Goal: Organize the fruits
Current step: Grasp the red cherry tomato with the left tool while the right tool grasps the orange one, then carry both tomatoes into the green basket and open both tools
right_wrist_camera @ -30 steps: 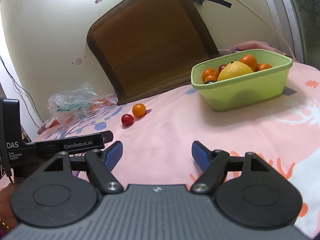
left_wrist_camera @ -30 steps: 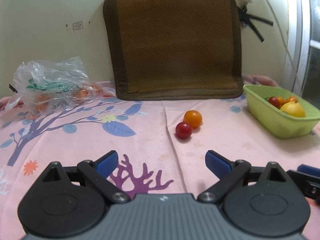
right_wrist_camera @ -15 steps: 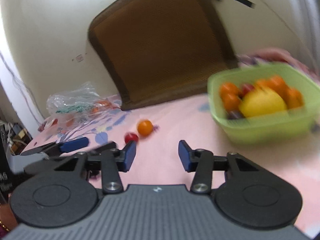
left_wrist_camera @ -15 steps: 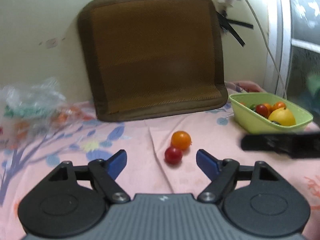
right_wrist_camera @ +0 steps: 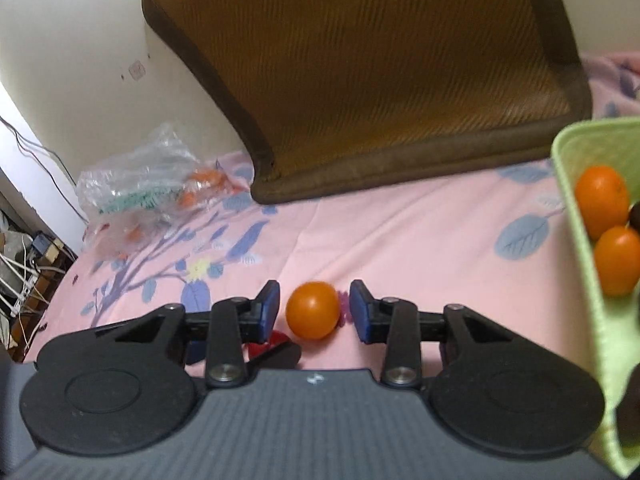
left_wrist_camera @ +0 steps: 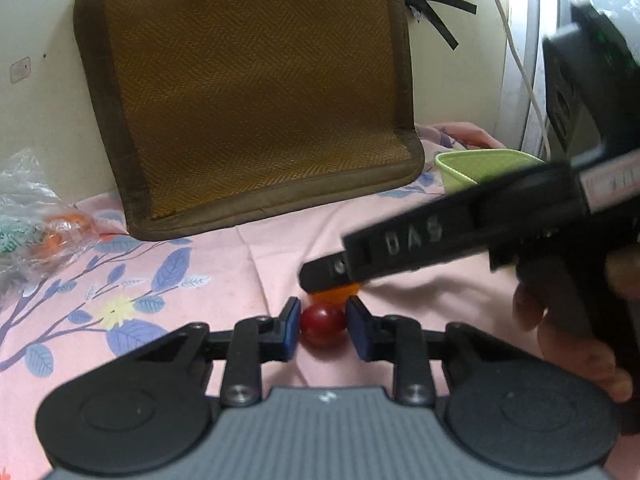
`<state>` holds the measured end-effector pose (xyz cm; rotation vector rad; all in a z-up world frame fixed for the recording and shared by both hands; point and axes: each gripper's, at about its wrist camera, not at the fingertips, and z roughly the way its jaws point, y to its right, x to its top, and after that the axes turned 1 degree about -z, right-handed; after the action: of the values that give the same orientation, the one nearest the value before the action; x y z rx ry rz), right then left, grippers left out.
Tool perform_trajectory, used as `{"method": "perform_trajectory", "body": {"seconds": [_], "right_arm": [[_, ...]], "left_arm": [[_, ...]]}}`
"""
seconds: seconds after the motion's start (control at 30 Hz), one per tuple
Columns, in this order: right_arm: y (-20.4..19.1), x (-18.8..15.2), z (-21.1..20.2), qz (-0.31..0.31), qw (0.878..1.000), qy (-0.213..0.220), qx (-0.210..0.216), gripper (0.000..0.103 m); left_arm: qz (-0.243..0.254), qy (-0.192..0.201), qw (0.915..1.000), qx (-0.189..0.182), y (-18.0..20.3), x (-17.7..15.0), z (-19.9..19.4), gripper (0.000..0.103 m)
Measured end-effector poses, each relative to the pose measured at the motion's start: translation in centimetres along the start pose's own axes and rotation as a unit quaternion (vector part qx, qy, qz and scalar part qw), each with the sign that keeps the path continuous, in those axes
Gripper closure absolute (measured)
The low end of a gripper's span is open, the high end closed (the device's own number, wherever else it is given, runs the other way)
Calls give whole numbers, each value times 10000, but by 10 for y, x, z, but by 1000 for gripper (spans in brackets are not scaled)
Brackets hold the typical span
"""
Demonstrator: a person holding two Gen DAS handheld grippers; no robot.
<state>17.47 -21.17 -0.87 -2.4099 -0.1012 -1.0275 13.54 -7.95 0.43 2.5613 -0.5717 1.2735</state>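
Cream wall behind, brown woven mat leaning on it. Pink floral sheet covers the surface. White cable and window frame at right, tangled wires low left.

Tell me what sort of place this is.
Probably a bedroom at home: a pink flowered bedsheet covers the surface, a brown woven cushion leans on the wall, and fruit sits in a green basket.
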Motion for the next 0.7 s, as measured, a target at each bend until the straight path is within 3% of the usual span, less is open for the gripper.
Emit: {"method": "perform_trajectory", "body": {"seconds": [0.1, 0.23, 0.33, 0.43, 0.57, 0.7], "right_arm": [[-2, -2, -6, 5, 9999, 107, -80, 72], [-5, 2, -51, -111, 9963, 842, -138, 72], [1, -3, -100, -271, 9859, 1581, -469, 72], [25, -12, -139, -156, 9731, 2056, -1031, 72], [60, -24, -162, -19, 9571, 2270, -1800, 72], [85, -34, -165, 242, 9565, 2311, -1765, 71]], "left_arm": [[-132, 63, 9998, -158, -1, -2, -7, 78], [-328, 348, 9972, -573, 8, 10, -24, 78], [-376, 617, 9930, -932, 30, 33, -29, 78], [-438, 650, 9892, -1241, 55, 61, -18, 78], [-538, 489, 9877, -1384, 85, 87, 16, 77], [-585, 175, 9884, -1389, 106, 97, 54, 77]]}}
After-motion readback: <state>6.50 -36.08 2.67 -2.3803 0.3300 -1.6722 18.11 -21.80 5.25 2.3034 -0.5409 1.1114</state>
